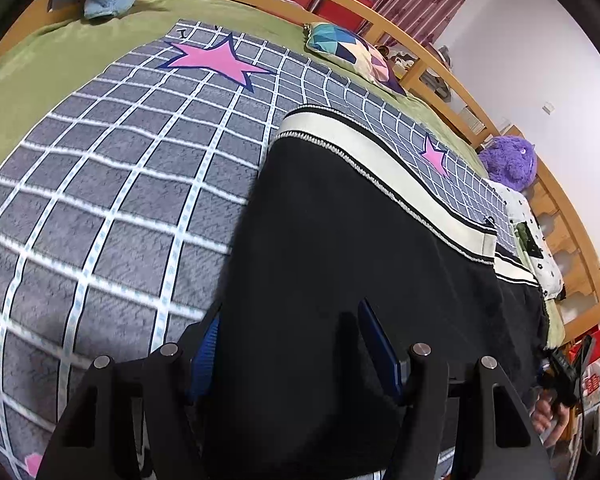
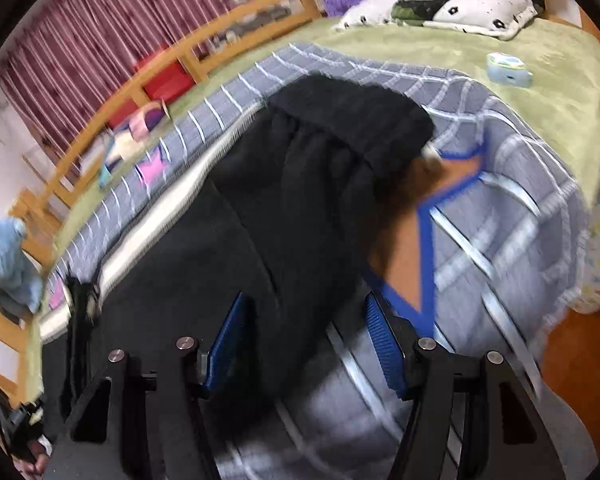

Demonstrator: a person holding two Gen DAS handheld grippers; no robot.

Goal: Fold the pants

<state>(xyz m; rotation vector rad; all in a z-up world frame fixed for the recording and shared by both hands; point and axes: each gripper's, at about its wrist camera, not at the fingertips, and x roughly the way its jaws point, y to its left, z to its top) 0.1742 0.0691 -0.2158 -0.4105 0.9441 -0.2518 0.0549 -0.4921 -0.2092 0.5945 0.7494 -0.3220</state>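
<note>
Bed under grid blanket, black pants spread flat on it, my left tongs released over the pants, my right tongs released straddling their edge, view blurred.

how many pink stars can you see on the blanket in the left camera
3. A large pink star near the far end, a smaller star beyond the pants, and a partial pink shape at the bottom-left edge. The pants may hide more.

The bed, covered in green, carries a grey checked blanket. Black pants lie on the blanket, directly ahead of and between the fingers.
</note>
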